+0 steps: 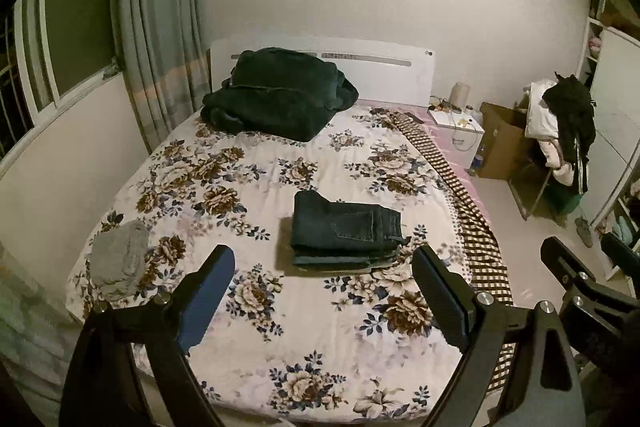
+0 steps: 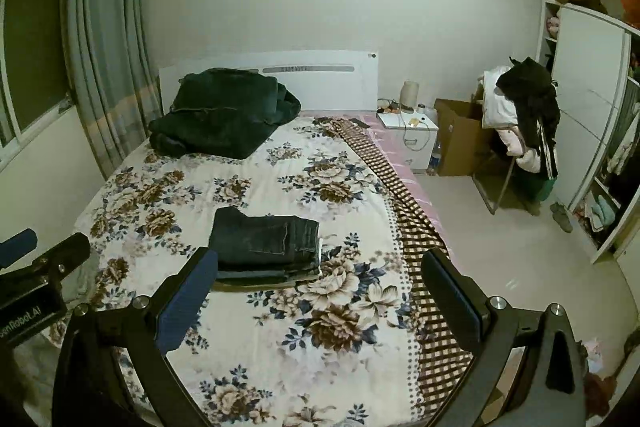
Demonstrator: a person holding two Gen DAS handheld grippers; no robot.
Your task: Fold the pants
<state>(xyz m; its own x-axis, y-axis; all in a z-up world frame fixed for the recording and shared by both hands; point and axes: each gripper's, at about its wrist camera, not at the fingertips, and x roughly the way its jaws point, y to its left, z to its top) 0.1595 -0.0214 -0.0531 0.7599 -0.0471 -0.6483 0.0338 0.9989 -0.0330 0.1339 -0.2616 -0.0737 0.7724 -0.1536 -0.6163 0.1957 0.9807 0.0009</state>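
A pair of dark jeans (image 1: pixel 344 231) lies folded into a neat stack on the floral bedspread (image 1: pixel 256 187), mid-bed; it also shows in the right wrist view (image 2: pixel 266 243). My left gripper (image 1: pixel 324 259) is open and empty, held above the near part of the bed, short of the jeans. My right gripper (image 2: pixel 320 263) is open and empty, to the right of the left one, with the jeans just beyond its left finger (image 2: pixel 188 295). Part of the right gripper shows at the right edge of the left wrist view (image 1: pixel 576 275).
A dark green blanket (image 1: pixel 276 91) is piled at the headboard. A grey garment (image 1: pixel 118 257) lies at the bed's left edge. A checked cloth (image 1: pixel 468 211) runs along the bed's right side. A nightstand (image 2: pixel 408 131), cardboard box (image 2: pixel 460 139) and clothes-laden chair (image 2: pixel 524 119) stand right.
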